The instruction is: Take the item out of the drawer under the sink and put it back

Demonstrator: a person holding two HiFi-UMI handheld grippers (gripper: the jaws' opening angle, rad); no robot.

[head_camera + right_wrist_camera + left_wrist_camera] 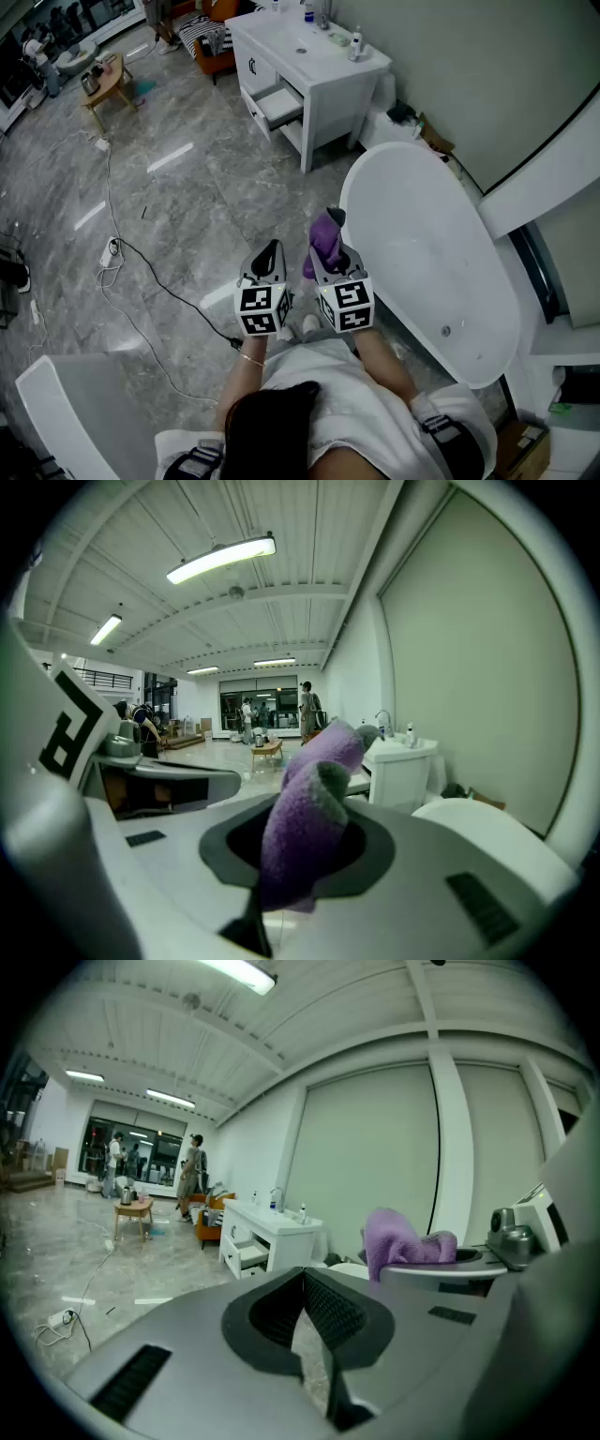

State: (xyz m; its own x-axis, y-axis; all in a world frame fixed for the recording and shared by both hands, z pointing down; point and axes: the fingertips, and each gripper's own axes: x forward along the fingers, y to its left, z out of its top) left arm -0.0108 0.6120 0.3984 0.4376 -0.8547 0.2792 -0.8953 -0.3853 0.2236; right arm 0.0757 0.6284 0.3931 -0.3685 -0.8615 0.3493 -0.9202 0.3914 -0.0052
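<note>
Near the tub (427, 239), well apart from the sink unit (323, 58): right tool (330, 246) pinches the purple cloth (305, 827), so take-out looks done. Left tool (271, 249) is pressed together, empty. Drawer (278, 103) hangs open, far side. Left to do: carry the cloth over and put it back. Glossy marble floor (187, 202), cable (150, 272) across it, big open showroom.

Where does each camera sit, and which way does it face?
Head view: on the person's head, steeply down at floor, bathtub and vanity; shows hair, forearms, left gripper, right gripper.
Left gripper view: on the left gripper, along its shut, empty jaws toward the vanity; right gripper at its right.
Right gripper view: on the right gripper, along jaws clamping a purple cloth, toward the vanity.
Shared: all three show vanity and purple cloth.
</note>
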